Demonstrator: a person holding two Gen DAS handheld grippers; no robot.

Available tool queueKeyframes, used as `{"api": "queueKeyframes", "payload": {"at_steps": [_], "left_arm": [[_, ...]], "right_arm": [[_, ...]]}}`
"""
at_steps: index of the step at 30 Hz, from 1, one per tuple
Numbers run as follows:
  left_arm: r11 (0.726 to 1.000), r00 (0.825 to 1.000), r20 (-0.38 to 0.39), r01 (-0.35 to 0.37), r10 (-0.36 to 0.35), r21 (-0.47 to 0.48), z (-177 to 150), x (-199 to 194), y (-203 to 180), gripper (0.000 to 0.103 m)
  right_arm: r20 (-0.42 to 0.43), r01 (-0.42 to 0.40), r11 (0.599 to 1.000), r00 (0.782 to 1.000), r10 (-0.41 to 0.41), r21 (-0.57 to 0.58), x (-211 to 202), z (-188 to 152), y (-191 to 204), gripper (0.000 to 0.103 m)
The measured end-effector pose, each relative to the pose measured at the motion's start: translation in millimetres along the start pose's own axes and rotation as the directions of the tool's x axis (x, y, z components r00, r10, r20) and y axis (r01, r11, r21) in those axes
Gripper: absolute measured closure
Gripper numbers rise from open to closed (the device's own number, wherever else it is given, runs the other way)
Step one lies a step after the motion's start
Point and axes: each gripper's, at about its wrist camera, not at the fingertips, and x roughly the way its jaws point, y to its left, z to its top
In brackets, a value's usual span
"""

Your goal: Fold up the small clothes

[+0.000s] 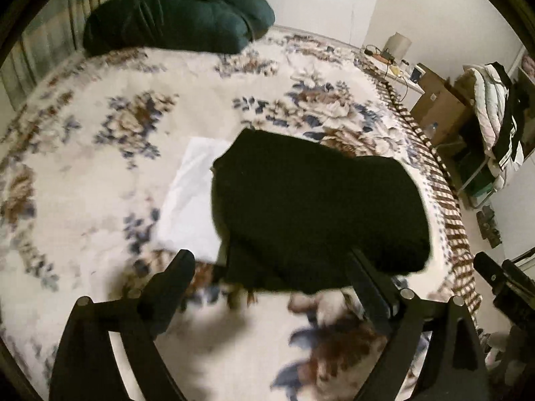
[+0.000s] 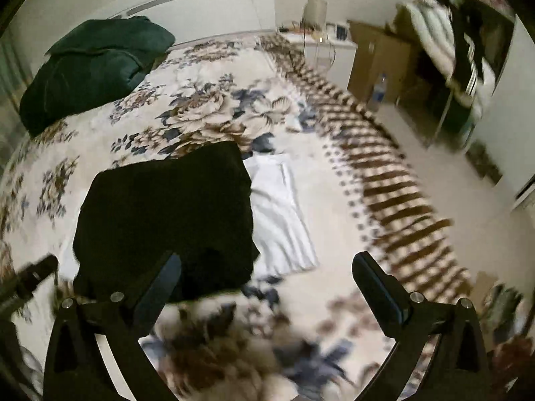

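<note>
A folded black garment lies on the floral bedspread, partly overlapping a folded white cloth. My left gripper hovers above the garment's near edge, open, with neither pad pressing on the fabric. In the right wrist view the black garment sits to the left and the white cloth pokes out on its right. My right gripper is open over bare bedspread, its left finger in front of the garment's near corner. Each view catches the other gripper at its edge, blurred.
A dark green bundle of bedding rests at the head of the bed. The bed's striped brown border runs along the right edge. Beyond it stand a cardboard box, a small white table and a rack hung with clothes.
</note>
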Motion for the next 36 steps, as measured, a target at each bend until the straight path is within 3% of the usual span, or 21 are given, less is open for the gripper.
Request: {"api": "queueKeyframes", "payload": {"at_steps": [12, 20, 29, 36], "left_arm": [[0.999, 0.989, 0.143, -0.048, 0.047, 0.002, -41, -205, -53, 0.011], [0.997, 0.979, 0.193, -0.077, 0.070, 0.027, -91, -335, -87, 0.011], [0.993, 0.972, 0.224, -0.090, 0.069, 0.082, -137, -421, -98, 0.011], [0.991, 0.968, 0.243, -0.087, 0.059, 0.105, -162, -457, -92, 0.011]], "right_arm": [[0.189, -0.032, 0.996, 0.981, 0.049, -0.089, -249, -29, -30, 0.000], [0.231, -0.109, 0.988, 0.964, 0.132, -0.111, -403, -70, -70, 0.000], [0.308, -0.073, 0.992, 0.946, 0.103, -0.106, -546, -124, -91, 0.000], [0.316, -0.053, 0.996, 0.946, 0.074, -0.074, -615, -161, -98, 0.000]]}}
